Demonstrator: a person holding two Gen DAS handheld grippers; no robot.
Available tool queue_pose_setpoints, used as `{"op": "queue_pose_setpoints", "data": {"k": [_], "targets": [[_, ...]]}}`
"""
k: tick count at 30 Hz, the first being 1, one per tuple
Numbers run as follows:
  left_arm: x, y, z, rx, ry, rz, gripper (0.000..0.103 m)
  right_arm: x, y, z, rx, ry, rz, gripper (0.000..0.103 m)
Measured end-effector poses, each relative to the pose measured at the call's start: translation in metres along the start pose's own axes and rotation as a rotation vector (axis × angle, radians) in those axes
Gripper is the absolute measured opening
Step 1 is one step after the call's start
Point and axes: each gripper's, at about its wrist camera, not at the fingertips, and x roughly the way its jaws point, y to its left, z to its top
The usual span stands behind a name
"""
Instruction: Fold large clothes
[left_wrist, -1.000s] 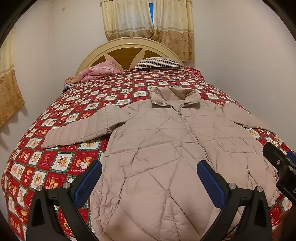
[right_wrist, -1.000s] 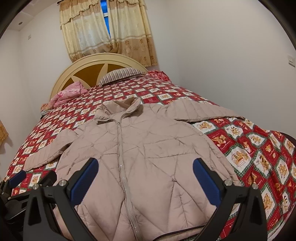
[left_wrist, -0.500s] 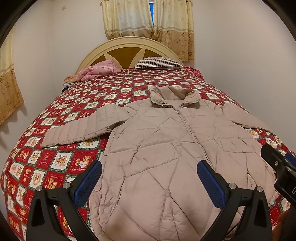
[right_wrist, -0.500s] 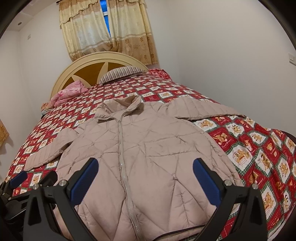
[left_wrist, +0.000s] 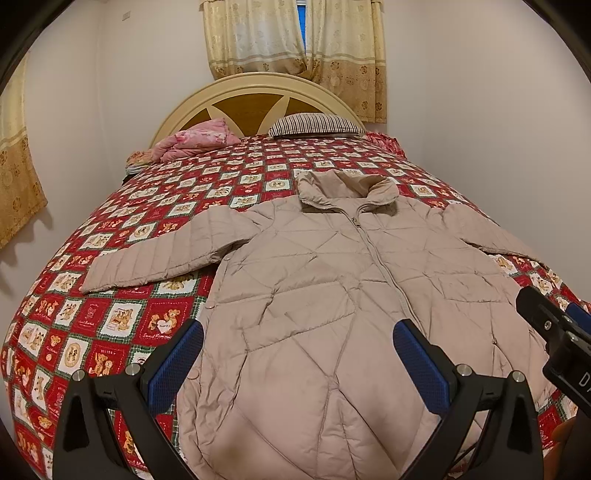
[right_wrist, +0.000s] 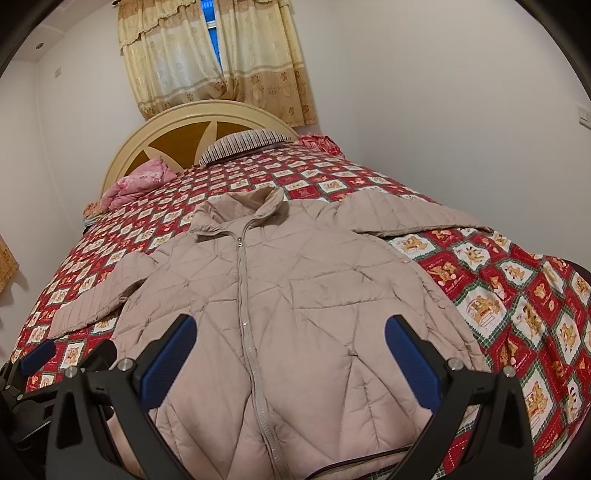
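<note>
Coat (left_wrist: 332, 295) lies flat, zipped; left gripper (left_wrist: 297, 363) and right gripper (right_wrist: 290, 360) both released, likely clear of fabric; pinch each cuff first, fold sleeves inward squarely.

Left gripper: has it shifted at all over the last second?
Barely. Against the cream arched headboard, which has crept slightly upward in the left wrist view, the open left gripper has tipped or eased down a touch above the beige quilted jacket; no real travel.

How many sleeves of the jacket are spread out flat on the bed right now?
2. One sleeve stretches out on the left of the jacket over the quilt; the other sleeve stretches out on the right. Neither is folded in yet.
</note>
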Motion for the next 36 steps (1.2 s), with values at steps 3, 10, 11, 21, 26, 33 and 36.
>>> {"op": "queue_pose_setpoints", "data": {"k": [3,10,11,21,26,33,36], "targets": [[0.0,-0.001,-0.001,0.003,0.002,-0.001,0.102,0.0,0.0,0.0,0.002,0.001,0.001,0.103],[0.001,-0.004,-0.003,0.005,0.006,-0.003,0.102,0.001,-0.001,0.0,0.0,0.002,0.0,0.103],[0.001,-0.004,-0.003,0.007,0.006,-0.005,0.102,0.001,0.0,-0.001,0.001,0.003,-0.002,0.103],[0.002,-0.006,-0.004,0.014,0.005,-0.004,0.102,0.006,-0.003,-0.001,0.003,0.019,-0.002,0.103],[0.006,-0.008,-0.005,0.016,0.014,-0.008,0.102,0.009,-0.005,-0.001,0.007,0.032,-0.006,0.103],[0.023,-0.006,-0.005,0.013,0.033,-0.026,0.102,0.019,-0.017,0.003,0.014,0.041,-0.021,0.103],[0.046,0.002,0.0,0.008,0.054,-0.029,0.102,0.03,-0.036,0.01,0.037,0.031,-0.049,0.103]]}}
